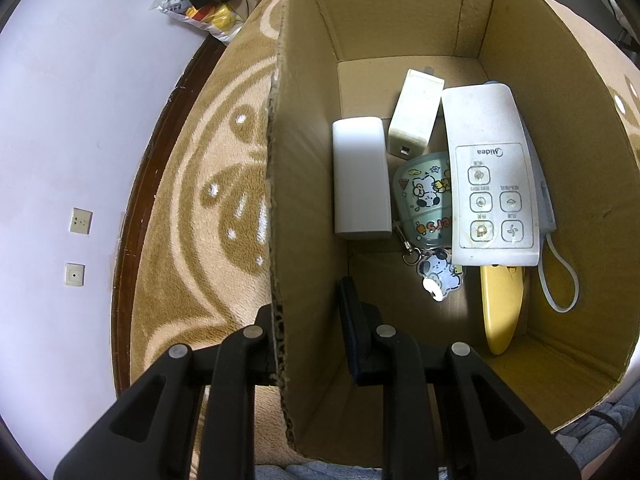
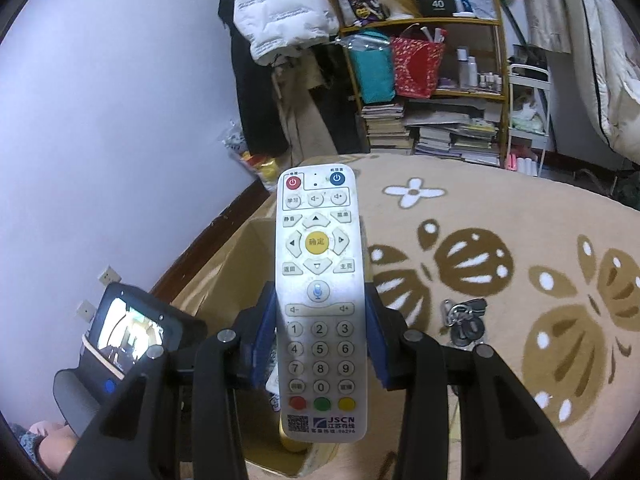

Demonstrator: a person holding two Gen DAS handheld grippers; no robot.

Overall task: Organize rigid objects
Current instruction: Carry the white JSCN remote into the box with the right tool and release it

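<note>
In the left wrist view my left gripper [image 1: 310, 332] straddles the left wall of an open cardboard box [image 1: 304, 184], one finger outside and one inside; how tightly it grips I cannot tell. Inside lie a white Midea remote [image 1: 492, 176], a white block [image 1: 360, 176], a white charger [image 1: 416, 112], a cartoon case with keychain [image 1: 424, 200] and a yellow remote [image 1: 502, 308]. In the right wrist view my right gripper [image 2: 320, 340] is shut on a white JSCN remote [image 2: 320, 300], held above the box [image 2: 224, 280].
The box stands on a beige and brown patterned rug [image 2: 500, 260]. A bunch of keys [image 2: 466, 322] lies on the rug right of the gripper. A shelf with books and bags [image 2: 432, 92] stands at the back. The left gripper's camera unit [image 2: 128, 332] shows at lower left.
</note>
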